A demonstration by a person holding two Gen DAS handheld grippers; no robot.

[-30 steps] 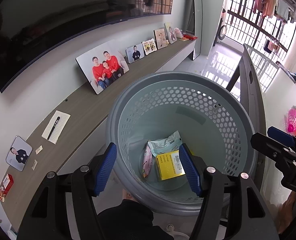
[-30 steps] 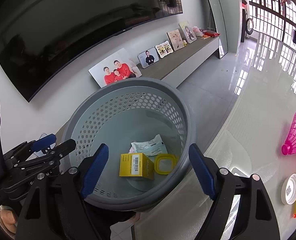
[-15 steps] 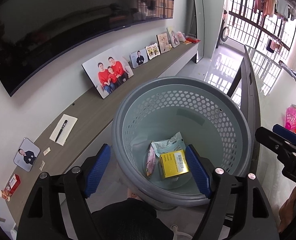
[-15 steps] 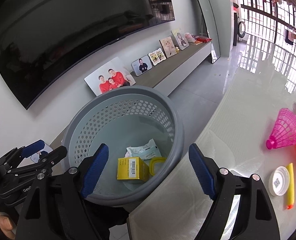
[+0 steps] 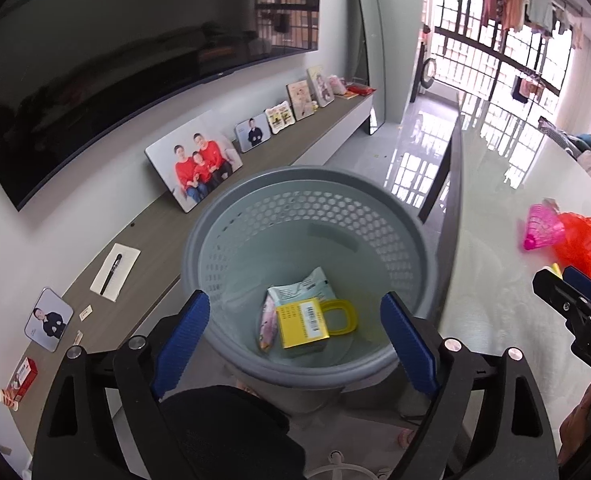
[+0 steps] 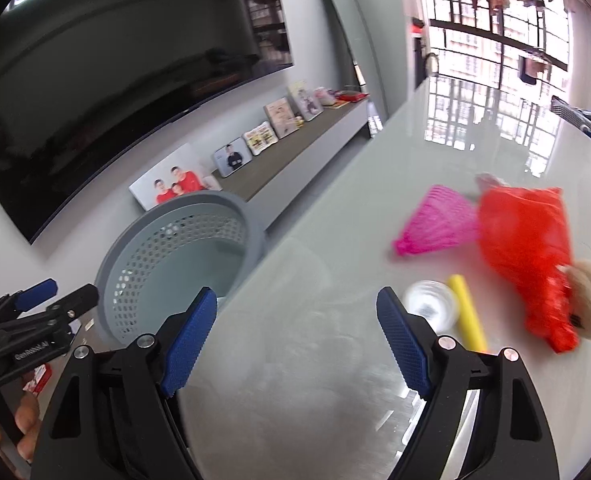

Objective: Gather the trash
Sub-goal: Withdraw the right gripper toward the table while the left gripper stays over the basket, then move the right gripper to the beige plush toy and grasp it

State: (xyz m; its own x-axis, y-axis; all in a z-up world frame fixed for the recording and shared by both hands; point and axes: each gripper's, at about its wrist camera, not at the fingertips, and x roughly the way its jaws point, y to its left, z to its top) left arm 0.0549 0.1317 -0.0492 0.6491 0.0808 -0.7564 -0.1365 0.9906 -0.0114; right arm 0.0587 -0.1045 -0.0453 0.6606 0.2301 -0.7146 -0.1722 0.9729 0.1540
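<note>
The grey basket (image 5: 309,208) stands just off the table's (image 6: 335,240) left edge, likely so trash drops straight in; a yellow box (image 5: 301,322) and wrappers (image 5: 301,290) lie at its bottom; the left gripper (image 5: 295,332) hangs above it, jaws wide and empty; the right gripper (image 6: 297,328), equally wide and empty, faces the red bag (image 6: 523,240), pink shuttlecock (image 6: 435,228), yellow stick (image 6: 467,312) and white lid (image 6: 431,304) near the table's right edge

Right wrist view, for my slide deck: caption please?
Open right gripper over the glossy table, facing red bag, pink shuttlecock and yellow tube.
</note>
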